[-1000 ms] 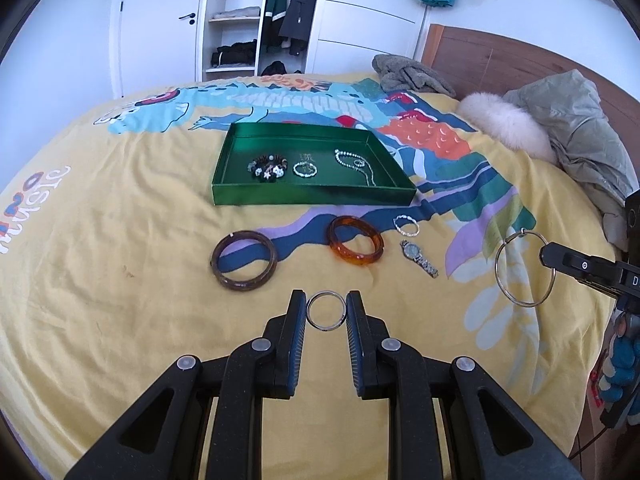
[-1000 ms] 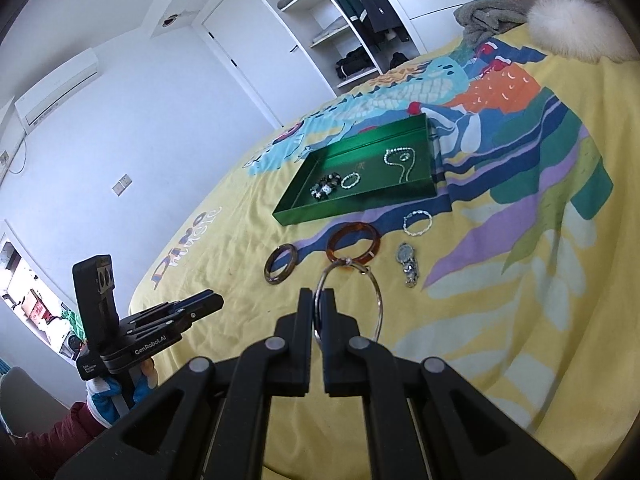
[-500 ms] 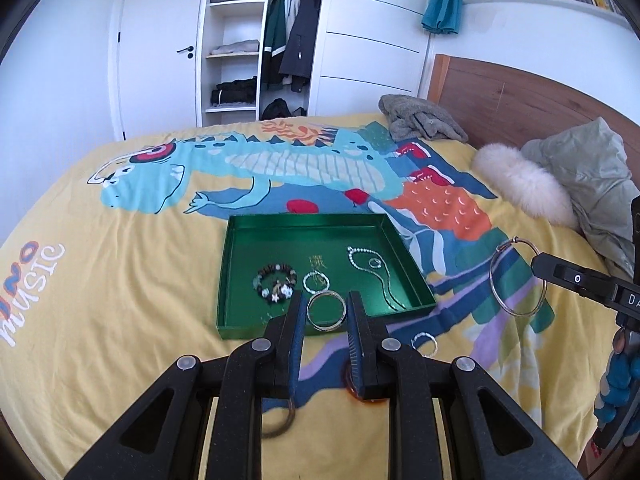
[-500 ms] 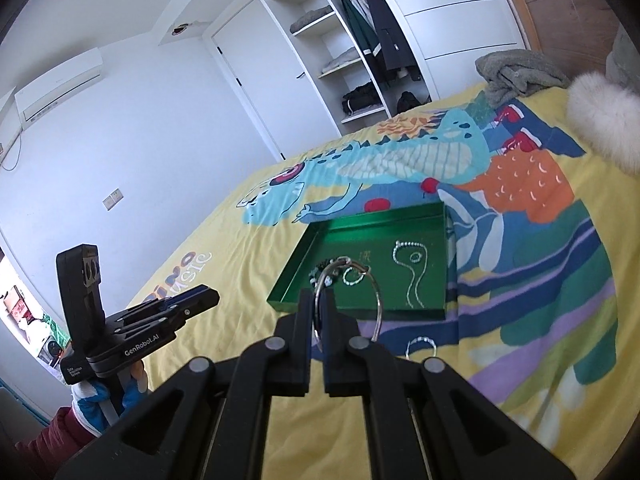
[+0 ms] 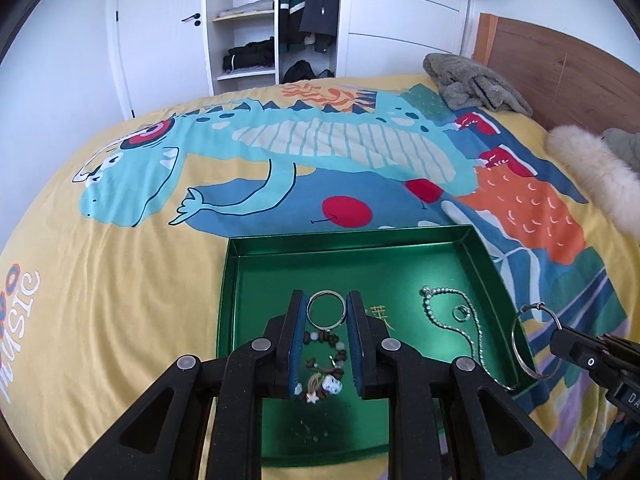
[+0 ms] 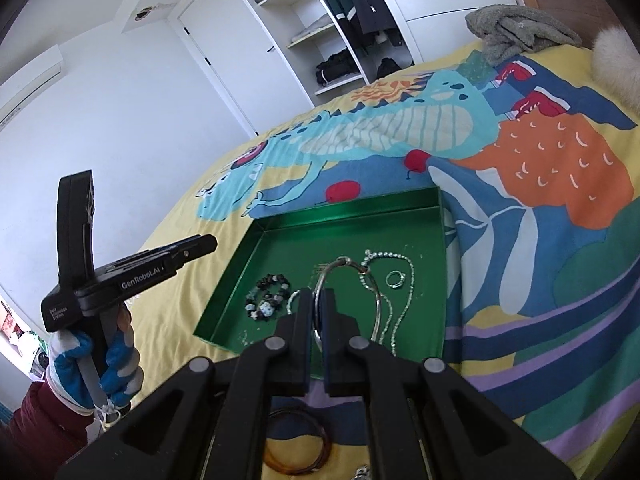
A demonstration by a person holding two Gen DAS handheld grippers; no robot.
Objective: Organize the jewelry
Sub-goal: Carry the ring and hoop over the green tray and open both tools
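Left gripper (image 5: 326,308) clamped on a small silver ring (image 5: 326,309), pinched flat between the fingertips, held above the green tray (image 5: 482,256). Right gripper (image 6: 317,312) clamped on the edge of a large silver hoop (image 6: 347,295), upright, lower arc hidden between the pads. Beaded bracelet (image 5: 323,364) lying in the tray, partly screened by the left fingers (image 5: 295,336); silver chain (image 5: 454,316) and a tiny ring (image 5: 461,312) beside it. Amber bangle (image 6: 298,446) on the bedspread (image 5: 120,300) just outside the tray's near wall, half covered by the right gripper's body. Bit of metal at the lower frame edge, cut off, hard to identify. Gloved left hand (image 6: 94,364) gripping the handle, tool angled toward the tray.
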